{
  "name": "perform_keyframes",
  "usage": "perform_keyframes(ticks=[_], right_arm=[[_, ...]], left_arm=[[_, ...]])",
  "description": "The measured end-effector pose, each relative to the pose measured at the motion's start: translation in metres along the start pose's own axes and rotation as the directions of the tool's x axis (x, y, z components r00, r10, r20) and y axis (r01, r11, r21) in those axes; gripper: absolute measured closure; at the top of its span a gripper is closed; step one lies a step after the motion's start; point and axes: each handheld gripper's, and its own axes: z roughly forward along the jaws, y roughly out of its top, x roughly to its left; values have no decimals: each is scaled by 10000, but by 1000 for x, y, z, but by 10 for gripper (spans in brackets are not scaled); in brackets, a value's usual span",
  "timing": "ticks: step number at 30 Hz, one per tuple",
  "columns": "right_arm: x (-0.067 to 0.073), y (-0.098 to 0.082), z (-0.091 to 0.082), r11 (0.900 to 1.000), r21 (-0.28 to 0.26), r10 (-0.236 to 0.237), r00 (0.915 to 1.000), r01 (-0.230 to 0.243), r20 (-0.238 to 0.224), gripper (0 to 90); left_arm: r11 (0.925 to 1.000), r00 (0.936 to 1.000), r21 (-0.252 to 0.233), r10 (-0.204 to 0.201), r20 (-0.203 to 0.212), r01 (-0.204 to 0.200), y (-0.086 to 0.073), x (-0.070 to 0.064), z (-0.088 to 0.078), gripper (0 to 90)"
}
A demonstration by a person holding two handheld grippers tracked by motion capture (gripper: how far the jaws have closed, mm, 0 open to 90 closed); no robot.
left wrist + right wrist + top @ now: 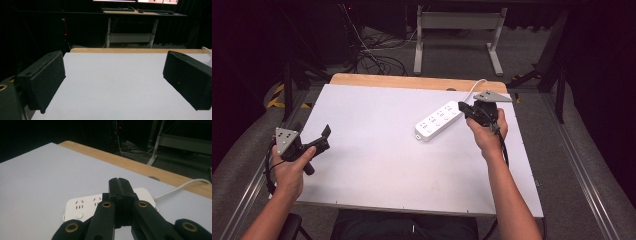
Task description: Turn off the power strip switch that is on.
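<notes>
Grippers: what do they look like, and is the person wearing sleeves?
Both are black. The left gripper and right gripper each carry a grey three-cornered plate on top and trail a black cable. The right one shows brass-coloured rivets up close. Both forearms are bare: no sleeves, no gloves.

White table (377, 165) — white power strip (438, 120) lying flat.
</notes>
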Motion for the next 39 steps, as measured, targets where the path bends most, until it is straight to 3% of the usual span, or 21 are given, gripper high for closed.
perform_keyframes(ticks=[6,11,22,33,39], right_arm=[[-10,12,19,9998,116,177,9998,-177,10,900],[-10,12,30,9993,369,22,10000,-23,27,900],[-12,4,63,9914,1306,-28,10000,25,20,900],[-20,-6,80,9814,1918,75,9999,-93,99,900],[-23,-11,94,9735,2285,-88,9997,34,228,900]], left_arm=[[10000,10000,-2,69,-24,-69,0,0,0,47],[9999,9999,-67,126,-22,-126,1,0,-1,52],[9998,9998,-64,203,88,-203,0,0,-2,55],[9998,9998,-35,202,43,-202,0,1,-4,55],[9999,9999,-12,169,26,-169,0,2,-5,55]])
